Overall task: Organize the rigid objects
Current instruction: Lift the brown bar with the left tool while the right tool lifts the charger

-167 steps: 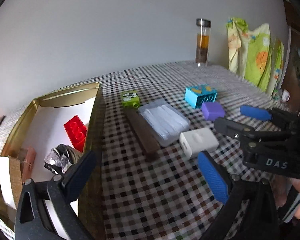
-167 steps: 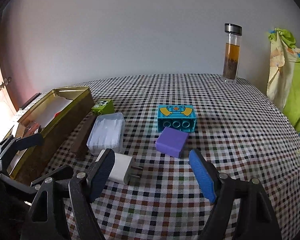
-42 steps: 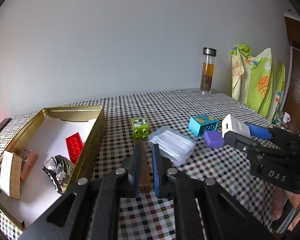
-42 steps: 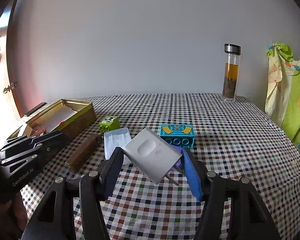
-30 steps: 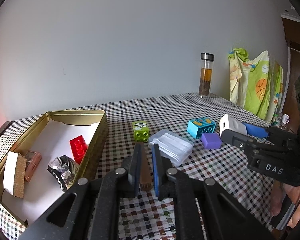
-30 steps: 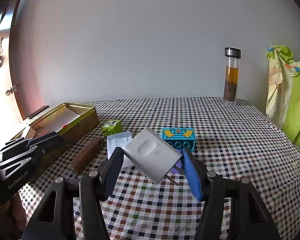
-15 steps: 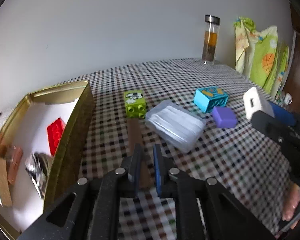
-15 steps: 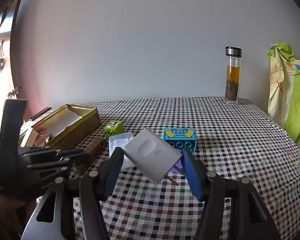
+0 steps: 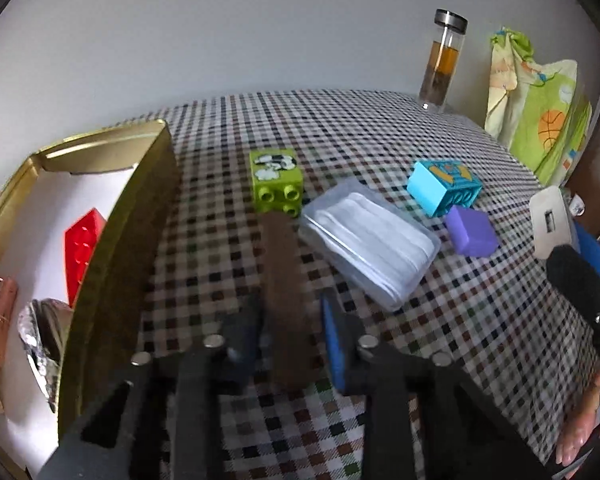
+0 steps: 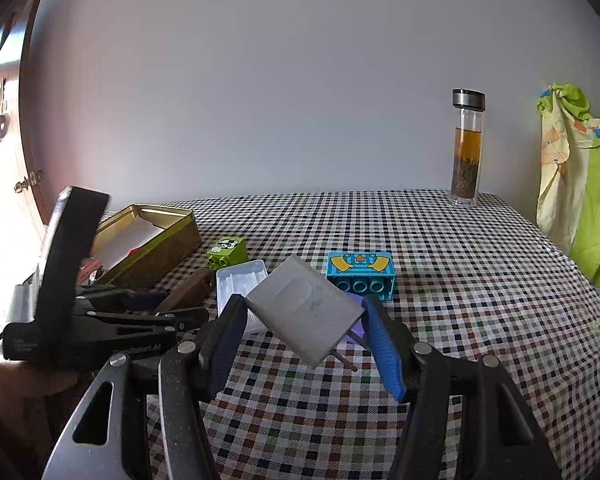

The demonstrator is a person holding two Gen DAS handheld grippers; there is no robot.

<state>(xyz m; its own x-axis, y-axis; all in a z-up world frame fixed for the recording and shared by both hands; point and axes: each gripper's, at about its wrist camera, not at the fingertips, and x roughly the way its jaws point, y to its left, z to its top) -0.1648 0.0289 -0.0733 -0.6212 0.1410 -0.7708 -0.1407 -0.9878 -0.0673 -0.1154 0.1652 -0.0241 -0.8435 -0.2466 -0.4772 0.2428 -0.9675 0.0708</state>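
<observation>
So we've got our left gripper (image 9: 290,336) low over the checked counter (image 9: 480,328), its jaws opening with the brown wooden block (image 9: 284,276) lying between them; the motion blur there means we can't say if the pads touch it. Our right gripper (image 10: 304,344) has its jaws clamped on the white plug adapter (image 10: 304,314), tilted, held above the counter, with its prongs poking out underneath. That adapter hides most of the purple block (image 9: 472,236) in the right wrist view. Just left of the wooden block sits the gold tin (image 9: 112,264). It holds a red brick (image 9: 82,248) plus a crumpled foil thing (image 9: 40,328) cut off by the rim. The green brick (image 9: 276,180), clear plastic box (image 9: 370,240) and blue brick (image 9: 444,192) rest on the counter nearby.
</observation>
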